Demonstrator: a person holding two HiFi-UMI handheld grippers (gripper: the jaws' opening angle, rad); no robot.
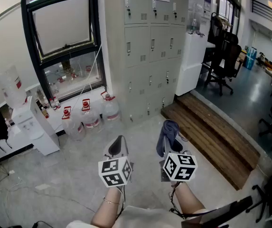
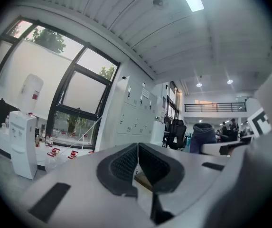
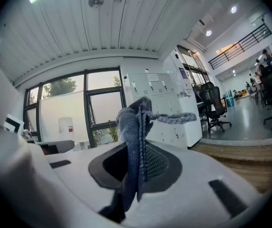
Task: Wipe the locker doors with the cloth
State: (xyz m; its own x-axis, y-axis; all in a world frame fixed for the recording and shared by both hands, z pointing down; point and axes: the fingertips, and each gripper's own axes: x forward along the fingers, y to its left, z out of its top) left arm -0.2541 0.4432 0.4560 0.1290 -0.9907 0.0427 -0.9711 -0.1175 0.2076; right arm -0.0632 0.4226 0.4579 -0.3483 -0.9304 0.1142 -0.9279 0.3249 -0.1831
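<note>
Concrete floor (image 1: pixel 55 189) fills the lower half of the head view; a bank of grey lockers (image 1: pixel 150 46) stands at upper centre, well apart from both tools.

1. Right gripper (image 1: pixel 166 150), lower centre-right: jaws clamped on a blue-grey cloth (image 1: pixel 169 129). In the right gripper view the cloth is pinched between the pads in a bunched fold, with a loose end flopping over to the right.
2. Left gripper (image 1: pixel 118 144), lower centre-left: jaws pressed together, nothing between them.
3. Surroundings: a window (image 1: pixel 64 23) at upper left, water jugs (image 1: pixel 90 120) below it, a wooden step (image 1: pixel 211 132) at centre right.

Handling judgement: the cloth looks light, soft and limp. It will drape and fold rather than present a flat face, and a grip near one edge leaves little material to press on a door. A hold nearer the middle, with a wad standing proud of the jaw tips, should wipe better. No door has been reached yet.
</note>
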